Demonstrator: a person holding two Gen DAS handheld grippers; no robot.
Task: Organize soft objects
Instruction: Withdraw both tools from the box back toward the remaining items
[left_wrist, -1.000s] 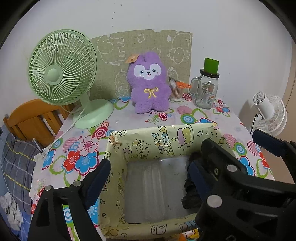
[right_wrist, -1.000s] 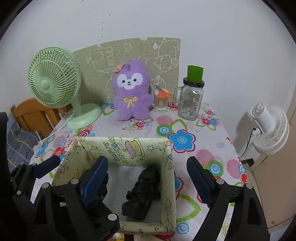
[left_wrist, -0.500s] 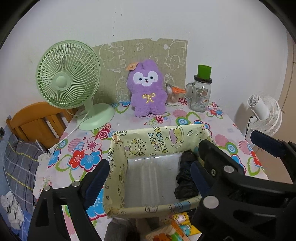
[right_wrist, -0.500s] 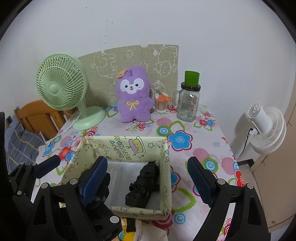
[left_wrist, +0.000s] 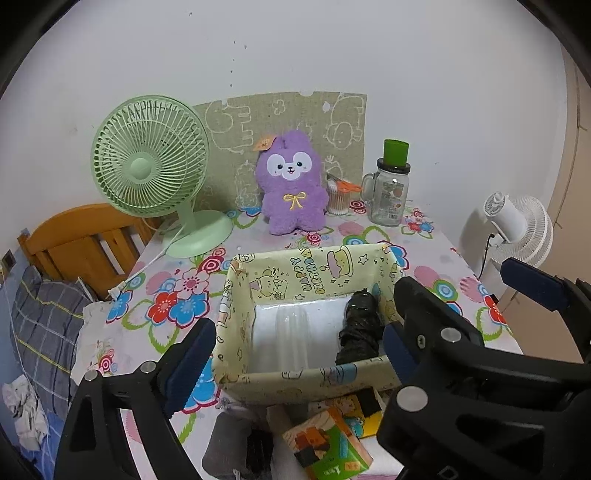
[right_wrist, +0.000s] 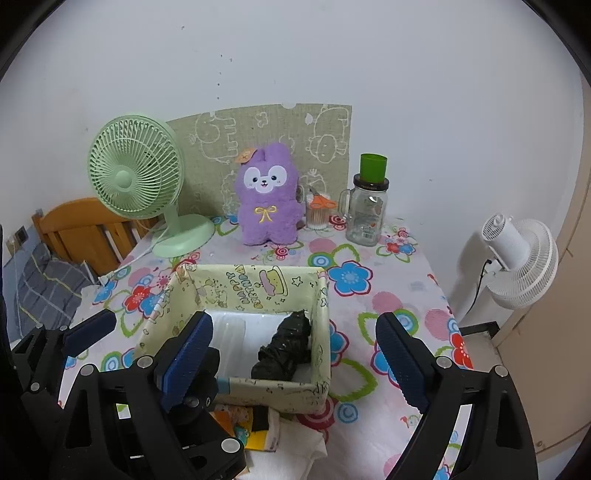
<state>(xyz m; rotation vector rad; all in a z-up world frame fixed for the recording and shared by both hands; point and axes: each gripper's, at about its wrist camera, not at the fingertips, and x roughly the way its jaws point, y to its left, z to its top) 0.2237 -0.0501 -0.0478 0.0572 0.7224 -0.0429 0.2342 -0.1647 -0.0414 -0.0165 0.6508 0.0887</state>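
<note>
Both hand-held grippers, left (left_wrist: 295, 354) and right (right_wrist: 295, 354), jaws apart and empty, just widened. Black crumpled soft bundle (right_wrist: 284, 347) lies inside the pale yellow cartoon-print box (right_wrist: 184, 291), lower centre. Drop-off looks done; next likely the purple plush rabbit (right_wrist: 267, 195), upper centre: reach across the box.

Left wrist view: looks forward and down along own fingers (left_wrist: 192, 354) from near edge of table (left_wrist: 436, 240), toward back wall; paper-lined box (left_wrist: 306, 269) close below centre.

Right wrist view: same heading, same downward tilt, set a little to right; box (right_wrist: 251, 284) sits left of centre, more bare table (right_wrist: 399, 266) to right.

Shared: box, purple plush rabbit (left_wrist: 291, 184) (right_wrist: 267, 195), green desk fan (left_wrist: 147, 170) (right_wrist: 133, 173), glass jar (left_wrist: 389, 192) (right_wrist: 367, 210), white fan (left_wrist: 517, 229) (right_wrist: 517, 254). Each view catches other gripper's fingers at its edge: (left_wrist: 532, 284), (right_wrist: 88, 328).
</note>
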